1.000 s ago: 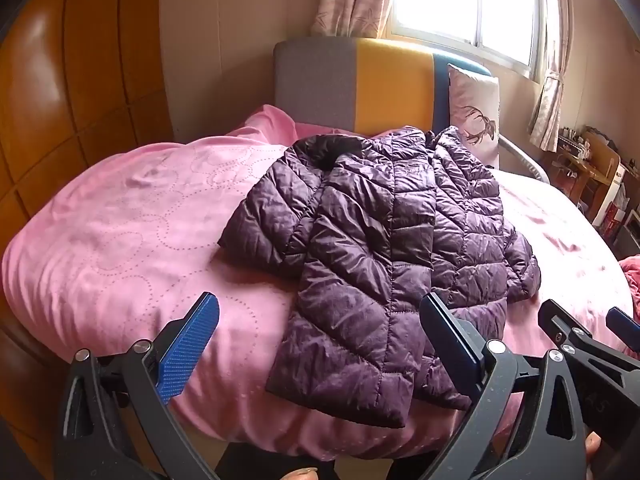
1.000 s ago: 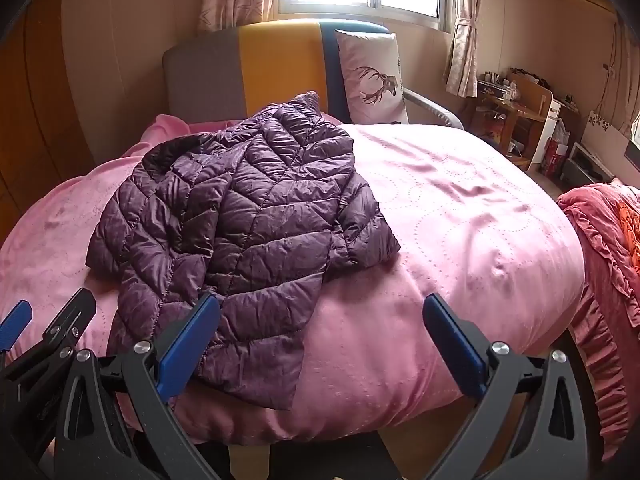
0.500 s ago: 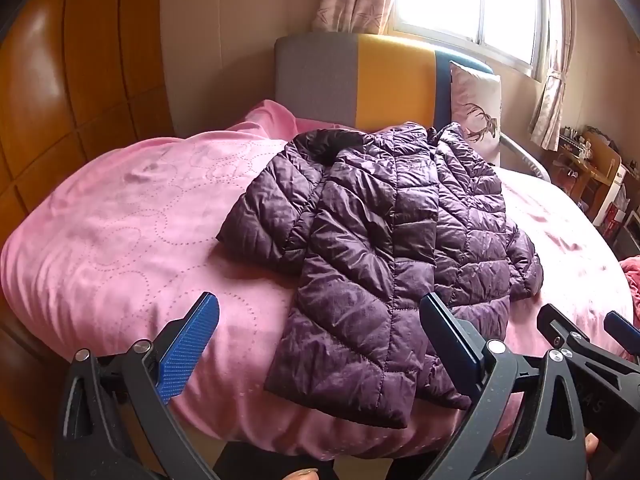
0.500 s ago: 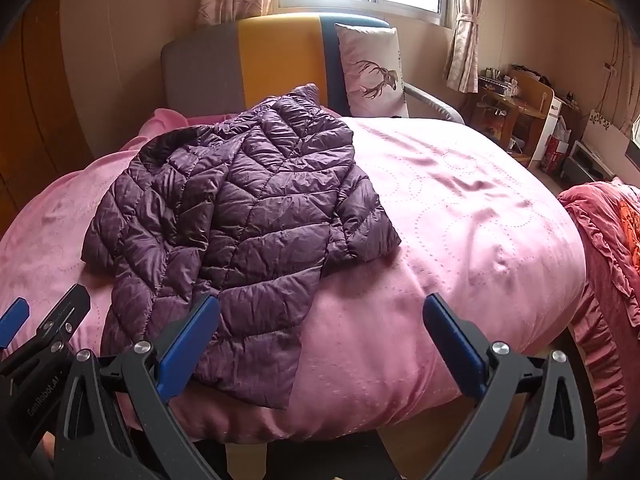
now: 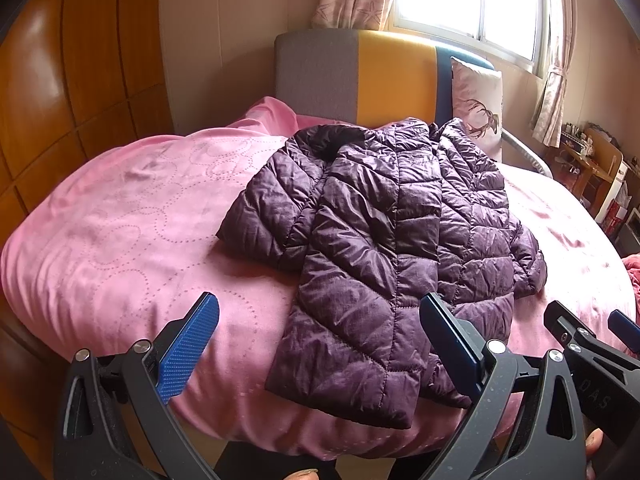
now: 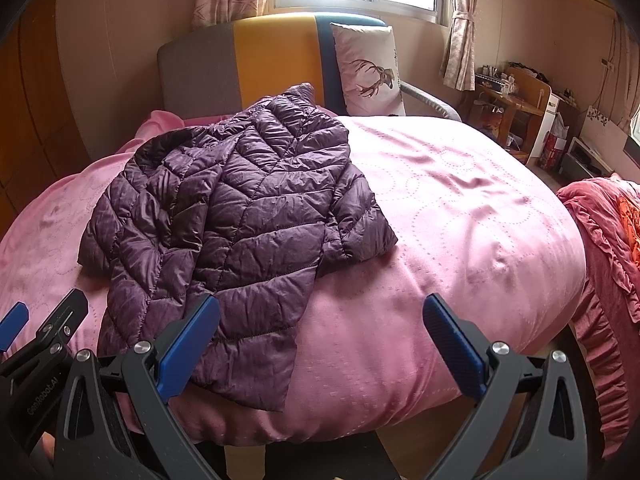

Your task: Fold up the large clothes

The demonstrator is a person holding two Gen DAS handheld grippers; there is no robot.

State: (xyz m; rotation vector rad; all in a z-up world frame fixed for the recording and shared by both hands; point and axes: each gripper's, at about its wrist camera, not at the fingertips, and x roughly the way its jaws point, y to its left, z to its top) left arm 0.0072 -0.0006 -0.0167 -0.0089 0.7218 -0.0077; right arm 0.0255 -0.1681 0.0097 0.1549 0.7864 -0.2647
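A purple quilted puffer jacket (image 5: 380,248) lies on the pink bed (image 5: 128,240), sleeves folded in, collar toward the headboard and hem at the near edge. It also shows in the right wrist view (image 6: 236,224). My left gripper (image 5: 320,344) is open and empty, hovering just before the jacket's hem. My right gripper (image 6: 320,344) is open and empty, at the hem's right side over the pink bedspread (image 6: 460,208). Each gripper shows at the edge of the other's view.
A grey, yellow and blue headboard (image 5: 360,76) and a deer-print pillow (image 6: 370,70) stand at the far end. A wooden wardrobe (image 5: 68,80) is on the left. A cluttered desk (image 6: 516,96) and a red ruffled cover (image 6: 612,240) are on the right.
Both grippers have drifted slightly closer to the bed and jacket; the jacket has not moved. Both stay open.
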